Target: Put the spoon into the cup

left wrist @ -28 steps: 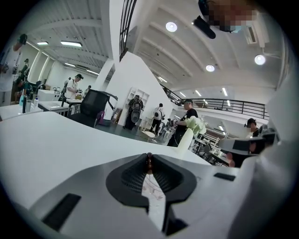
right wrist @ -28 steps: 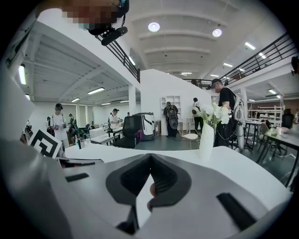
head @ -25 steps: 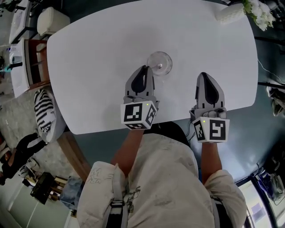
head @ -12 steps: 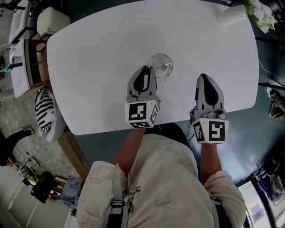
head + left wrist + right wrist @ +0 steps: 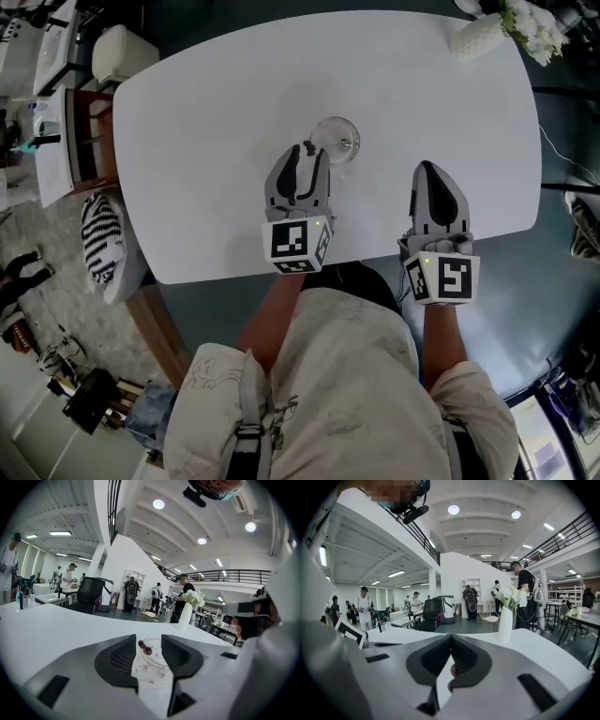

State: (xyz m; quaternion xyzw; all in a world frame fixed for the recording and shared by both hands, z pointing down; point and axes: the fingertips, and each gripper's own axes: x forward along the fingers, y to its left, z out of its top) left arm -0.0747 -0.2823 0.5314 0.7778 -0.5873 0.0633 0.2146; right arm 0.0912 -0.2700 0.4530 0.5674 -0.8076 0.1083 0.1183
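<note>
Diff vs 0.5 s ago: left claw (image 5: 305,150) now has its jaws apart. We see a white strip of desk (image 5: 206,112) between them in the head view, where before they looked together. Its position is roughly the same, low over the desk.

The cup (image 5: 337,137), clear glass, stands just ahead of the left claw's tips and slightly to their right. It hasn't moved on the desk.

Spoon: we only make out a dark brown two-bead end (image 5: 144,647). It sits in the gap between the open jaws, at the cup's near rim. The rest is too clear to trace. We can't tell whether it's inside the cup or whether either jaw touches it.

Right claw (image 5: 427,167) is unchanged, with its jaws together at the tips and nothing gripped that we can see. It's well to the right of the cup, near the desk's near edge.

A white vase (image 5: 505,623) with flowers stands far ahead of the right claw.
</note>
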